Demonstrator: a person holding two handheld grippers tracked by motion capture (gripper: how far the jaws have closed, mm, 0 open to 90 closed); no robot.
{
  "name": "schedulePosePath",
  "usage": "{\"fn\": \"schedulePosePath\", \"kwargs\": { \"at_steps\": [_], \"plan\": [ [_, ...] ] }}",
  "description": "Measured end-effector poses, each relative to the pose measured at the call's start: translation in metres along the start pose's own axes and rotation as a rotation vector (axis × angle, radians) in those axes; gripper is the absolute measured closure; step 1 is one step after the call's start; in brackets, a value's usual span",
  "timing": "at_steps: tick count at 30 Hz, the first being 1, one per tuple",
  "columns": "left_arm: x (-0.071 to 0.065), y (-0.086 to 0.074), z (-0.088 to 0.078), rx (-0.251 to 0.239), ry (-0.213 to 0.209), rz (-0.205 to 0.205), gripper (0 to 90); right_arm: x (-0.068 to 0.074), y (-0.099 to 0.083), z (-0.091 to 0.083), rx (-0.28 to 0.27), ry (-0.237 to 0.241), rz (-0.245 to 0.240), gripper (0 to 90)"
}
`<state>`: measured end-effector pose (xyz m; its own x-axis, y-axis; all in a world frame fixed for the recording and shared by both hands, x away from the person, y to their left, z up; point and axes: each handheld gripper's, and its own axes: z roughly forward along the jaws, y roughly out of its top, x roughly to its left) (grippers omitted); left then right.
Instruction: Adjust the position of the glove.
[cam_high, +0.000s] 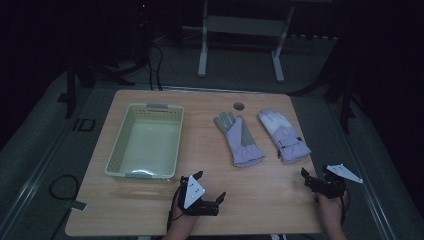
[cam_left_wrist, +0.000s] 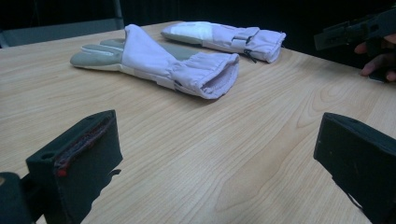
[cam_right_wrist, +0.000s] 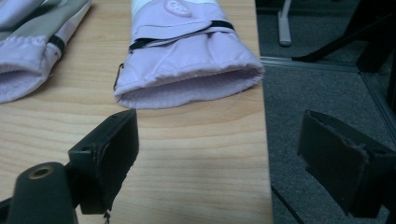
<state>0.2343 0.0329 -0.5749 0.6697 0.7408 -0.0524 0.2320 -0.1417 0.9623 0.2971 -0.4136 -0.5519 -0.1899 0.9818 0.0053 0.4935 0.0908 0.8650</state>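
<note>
Dim room, dark floor, white frame legs (cam_high: 202, 60) behind the wooden table (cam_high: 150, 210). Pale green basket (cam_high: 117, 150) sits on the table's left half, nothing visible inside it. Small round grommet hole (cam_high: 239, 106) near the far edge.

Two lilac gloves lie flat on the right half, cuffs toward the person, fingers away. Left glove (cam_high: 237, 137) is palm up, grey palm showing; right glove (cam_high: 284, 135) shows a white patch and a black strap. They lie near each other but apart.

Left gripper (cam_high: 209, 186) is low at the near edge, just right of the basket's near corner, jaws wide apart with bare table between them. In the left gripper view the left glove (cam_left_wrist: 159, 63) lies ahead and a bit left of the jaw line, well apart from the jaws, open cuff turned toward the camera. Right glove (cam_left_wrist: 224, 37) is beyond it.

Right gripper (cam_high: 314, 181) is at the table's near right corner, jaws also wide apart, nothing between them. In the right gripper view the right glove (cam_right_wrist: 187, 65) is straight ahead, cuff mouth near the left jaw tip but not touching; the right jaw hangs past the table edge, over the floor. Left glove cuff (cam_right_wrist: 23, 70) sits at the far left of that view.
</note>
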Motion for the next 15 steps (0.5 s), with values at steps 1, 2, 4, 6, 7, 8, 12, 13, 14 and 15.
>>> {"fn": "schedulePosePath", "kwargs": {
  "at_steps": [1,2,4,6,7,8,12,13,14,15],
  "plan": [
    [0.0003,0.0,0.0001,0.0,0.0,-0.002,1.0,-0.001,-0.0001,-0.0001,0.0,-0.003,0.007,12.8],
    [0.0006,0.0,0.0,0.0,-0.001,-0.006,1.0,-0.0017,0.0,0.0006,0.01,-0.013,0.017,13.0],
    [0.0009,0.0,0.0001,-0.001,-0.001,-0.008,1.0,-0.0014,0.0001,0.0013,0.018,-0.019,0.017,13.1],
    [0.0,0.0,0.0001,-0.001,-0.001,0.0,1.0,0.0001,0.0003,0.002,0.026,-0.029,0.009,13.2],
    [-0.0006,0.0,0.0002,0.0,0.001,0.005,1.0,0.0008,0.0002,0.0023,0.029,-0.033,0.001,13.2],
    [-0.0011,0.0,0.0003,-0.001,0.0,0.008,1.0,0.0019,0.0001,0.0029,0.035,-0.036,-0.007,13.2],
    [-0.0009,0.0001,0.0003,-0.001,-0.005,0.007,1.0,0.0031,0.0002,0.0027,0.04,-0.026,-0.012,13.2],
    [-0.0009,0.0001,0.0003,-0.001,-0.007,0.008,1.0,0.0028,0.0008,0.0025,0.04,-0.018,-0.007,13.2],
    [-0.001,0.0001,0.0004,-0.002,-0.007,0.008,0.9,0.0021,0.0015,0.0025,0.042,-0.015,-0.001,13.1],
    [-0.0011,0.0001,0.0004,-0.001,-0.007,0.009,0.9,0.0017,0.0026,0.0024,0.053,-0.012,0.012,13.0]
  ]
}}
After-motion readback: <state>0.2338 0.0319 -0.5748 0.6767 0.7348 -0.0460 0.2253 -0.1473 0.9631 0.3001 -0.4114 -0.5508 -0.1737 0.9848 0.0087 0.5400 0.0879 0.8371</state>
